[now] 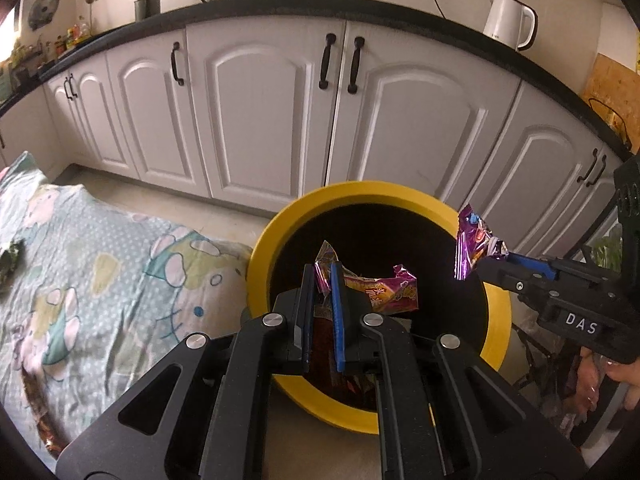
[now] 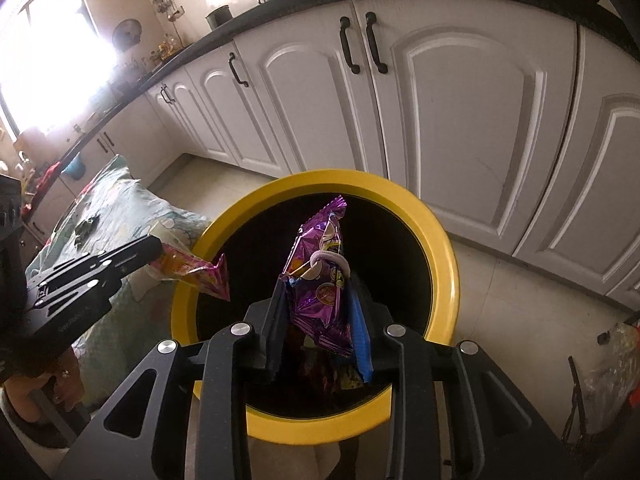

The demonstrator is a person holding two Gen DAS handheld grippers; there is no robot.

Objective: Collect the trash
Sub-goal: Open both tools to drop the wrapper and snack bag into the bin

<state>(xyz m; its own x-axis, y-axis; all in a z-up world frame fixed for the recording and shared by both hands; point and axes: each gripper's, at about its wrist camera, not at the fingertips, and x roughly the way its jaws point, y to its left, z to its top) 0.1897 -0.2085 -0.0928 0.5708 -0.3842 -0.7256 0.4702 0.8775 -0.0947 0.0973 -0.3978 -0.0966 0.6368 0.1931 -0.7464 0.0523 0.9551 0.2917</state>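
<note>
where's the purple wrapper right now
The purple wrapper is pinched in the right gripper, held over the open mouth of the yellow bin; in the left wrist view it shows at the right, above the bin's rim.

Home kitchen: white cabinets (image 1: 260, 120), dark counter (image 1: 280, 4) w/ kettle (image 1: 510, 20).

Yellow-rimmed bin (image 2: 440, 236), purple foil wrapper (image 2: 320, 280), pink-orange wrapper (image 1: 384, 292), white cabinets (image 1: 256, 120)

White lettering "DAS" was legible on the black body of the right gripper (image 1: 494, 258), seen from the left wrist view. Print on both snack wrappers (image 1: 380, 294) (image 2: 320, 280) was unreadable.
</note>
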